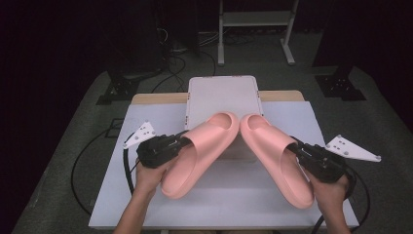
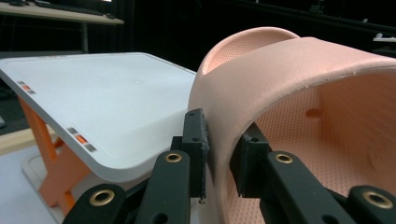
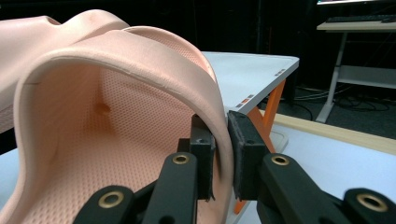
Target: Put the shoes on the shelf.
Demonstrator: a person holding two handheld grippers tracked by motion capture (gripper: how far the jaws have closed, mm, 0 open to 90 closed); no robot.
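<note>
Two pink slide sandals lie with their toes up on a white sloped stand [image 1: 222, 92], heels toward me. The left sandal [image 1: 202, 151] is pinched at the outer edge of its strap by my left gripper [image 1: 182, 142]; in the left gripper view the gripper [image 2: 218, 156] has its jaws shut on the strap [image 2: 280, 70], one pad inside and one outside. The right sandal [image 1: 277, 153] is held the same way by my right gripper [image 1: 298, 148]; in the right gripper view that gripper [image 3: 221, 154] clamps the strap edge [image 3: 140, 56].
The stand's white top [image 2: 102, 93] rests on orange legs [image 2: 51, 168] [image 3: 268, 112], at the back of the white table mat [image 1: 146, 195]. Cables trail off the table's left side [image 1: 97, 146]. A metal frame [image 1: 255, 24] stands on the floor behind.
</note>
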